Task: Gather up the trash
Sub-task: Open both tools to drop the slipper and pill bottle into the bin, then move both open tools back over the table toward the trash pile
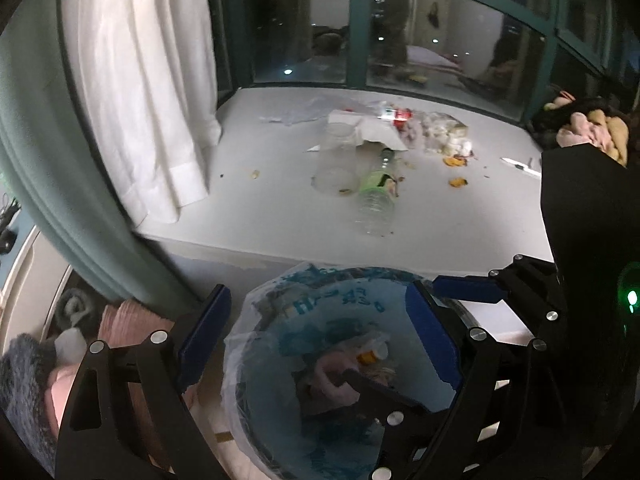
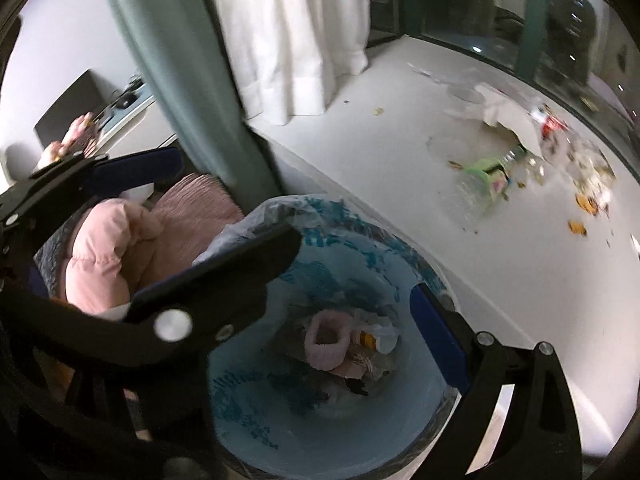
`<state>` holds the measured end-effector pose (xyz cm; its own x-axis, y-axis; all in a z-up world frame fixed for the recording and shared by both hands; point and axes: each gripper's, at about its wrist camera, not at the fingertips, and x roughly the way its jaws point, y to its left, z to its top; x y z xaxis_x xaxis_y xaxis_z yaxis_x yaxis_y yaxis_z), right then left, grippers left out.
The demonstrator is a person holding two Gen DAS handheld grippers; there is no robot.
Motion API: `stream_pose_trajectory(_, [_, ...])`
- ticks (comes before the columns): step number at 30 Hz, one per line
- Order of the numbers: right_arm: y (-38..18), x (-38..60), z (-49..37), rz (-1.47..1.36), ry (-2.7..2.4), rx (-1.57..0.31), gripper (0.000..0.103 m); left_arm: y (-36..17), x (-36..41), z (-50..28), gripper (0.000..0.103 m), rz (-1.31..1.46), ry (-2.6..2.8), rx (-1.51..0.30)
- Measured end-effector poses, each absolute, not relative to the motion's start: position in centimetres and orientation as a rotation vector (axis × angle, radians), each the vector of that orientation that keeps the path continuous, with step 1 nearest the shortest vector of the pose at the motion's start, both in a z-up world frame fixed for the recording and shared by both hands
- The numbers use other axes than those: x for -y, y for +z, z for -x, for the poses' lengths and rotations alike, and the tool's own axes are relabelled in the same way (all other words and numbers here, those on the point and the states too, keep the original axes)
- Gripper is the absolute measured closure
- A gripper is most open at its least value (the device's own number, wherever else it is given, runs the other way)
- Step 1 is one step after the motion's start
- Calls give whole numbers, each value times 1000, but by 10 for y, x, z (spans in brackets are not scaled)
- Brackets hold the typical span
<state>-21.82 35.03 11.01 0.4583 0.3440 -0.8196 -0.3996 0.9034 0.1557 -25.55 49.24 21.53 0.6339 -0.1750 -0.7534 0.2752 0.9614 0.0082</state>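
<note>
While both hand-held grippers, left (image 1: 316,340) and right (image 2: 356,280), hang released and empty over the bin (image 2: 432,412), the drop step seems finished. The next move calls for reaching toward twelve o'clock, where a bottle (image 1: 374,196) lies on the bench (image 1: 280,208).

You face a white window ledge (image 1: 280,208) beneath dark night glass in a green window frame (image 1: 358,32). At the upper left of the frame hang a white curtain (image 1: 148,80) and a green curtain (image 1: 52,168). Pink cushions (image 2: 188,216) lie lower left.
</note>
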Motion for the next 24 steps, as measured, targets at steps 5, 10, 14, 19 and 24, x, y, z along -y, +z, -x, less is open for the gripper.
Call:
stream_pose_trajectory(5, [116, -341, 221, 44, 450, -967, 14, 218, -487, 258, 17, -119, -237, -843])
stream_pose_trajectory(10, [129, -315, 221, 64, 491, -917, 14, 231, -458, 260, 17, -122, -183, -804])
stream_pose_trajectory(14, [138, -280, 219, 78, 520, -895, 14, 243, -416, 267, 17, -119, -131, -773])
stream_pose_trajectory(19, [148, -221, 219, 91, 558, -870, 14, 249, -356, 268, 17, -85, -55, -749])
stream_pose_trajectory(24, [153, -162, 221, 87, 518, -867, 14, 252, -294, 271, 17, -65, -99, -758])
